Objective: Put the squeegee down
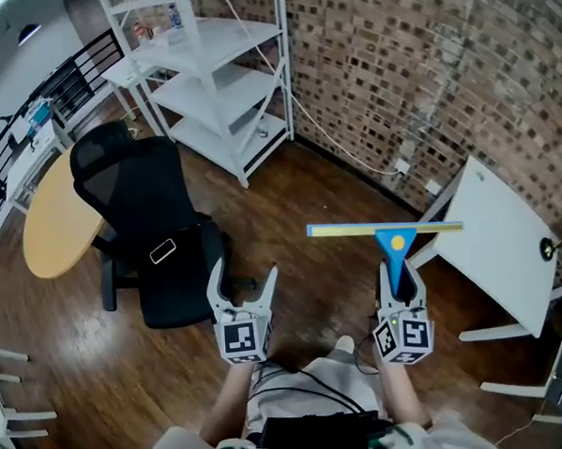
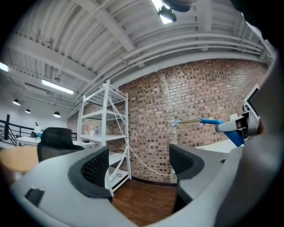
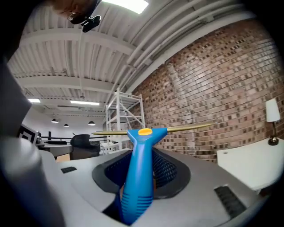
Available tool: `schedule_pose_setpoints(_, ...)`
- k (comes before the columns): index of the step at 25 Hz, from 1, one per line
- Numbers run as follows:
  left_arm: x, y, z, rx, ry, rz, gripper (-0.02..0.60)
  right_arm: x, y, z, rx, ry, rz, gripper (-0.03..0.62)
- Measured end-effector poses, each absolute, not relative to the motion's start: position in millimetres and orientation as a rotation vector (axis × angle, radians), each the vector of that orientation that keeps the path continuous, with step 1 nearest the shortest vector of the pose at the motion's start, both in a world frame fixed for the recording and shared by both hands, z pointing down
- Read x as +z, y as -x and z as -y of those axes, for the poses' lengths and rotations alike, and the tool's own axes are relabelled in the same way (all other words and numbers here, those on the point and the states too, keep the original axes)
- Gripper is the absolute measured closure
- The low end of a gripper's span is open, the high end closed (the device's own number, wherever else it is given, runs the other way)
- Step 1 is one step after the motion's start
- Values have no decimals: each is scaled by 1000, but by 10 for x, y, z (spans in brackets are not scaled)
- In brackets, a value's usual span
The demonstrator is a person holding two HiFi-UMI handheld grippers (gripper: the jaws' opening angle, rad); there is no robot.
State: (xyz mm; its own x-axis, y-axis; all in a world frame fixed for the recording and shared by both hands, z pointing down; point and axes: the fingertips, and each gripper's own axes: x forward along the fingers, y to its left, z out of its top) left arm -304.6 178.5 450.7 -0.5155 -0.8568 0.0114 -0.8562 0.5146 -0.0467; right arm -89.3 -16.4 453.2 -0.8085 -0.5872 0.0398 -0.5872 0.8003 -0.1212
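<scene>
The squeegee (image 1: pixel 395 240) is pinched by its blue handle between the closed jaws of the right gripper (image 1: pixel 399 276), right of centre in the head view, above the wooden floor (image 1: pixel 299 218). The left gripper (image 1: pixel 242 279), at lower centre, is held spread and empty.

Head view: the camera sits on the person's head and looks forward and steeply down from well above the wooden floor (image 1: pixel 290 218), with the left gripper (image 1: pixel 243 272) and right gripper (image 1: pixel 397 269) near the lower edge. Left and right gripper views: each camera rides close behind its own jaws and looks level along them toward the brick wall (image 2: pixel 199 93). All three views share that wall, the white shelving (image 1: pixel 217 86), the black chair (image 1: pixel 153 207) and the squeegee (image 3: pixel 138 177).
</scene>
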Motion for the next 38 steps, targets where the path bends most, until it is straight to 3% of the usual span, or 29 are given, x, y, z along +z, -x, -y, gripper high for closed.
schedule_pose_setpoints(8, 4584, 1610, 303, -64, 1905, -2491, 178, 4743, -1116, 1589, 295, -1380, 2797, 441)
schedule_pose_setpoints(13, 4593, 942, 1279, -123, 2120, -2288, 178, 4955, -1988, 2020, 435, -1602, 2644, 439)
schedule_pose_setpoints(27, 4744, -201, 3534, -131, 2547, -1845, 178, 5538, -3070, 3125, 628, -1993, 2317, 439)
schedule_pose_setpoints(38, 4886, -696, 4564, -191, 2756, -1585, 178, 6608, -3489, 4060, 774, -1944, 2080, 439)
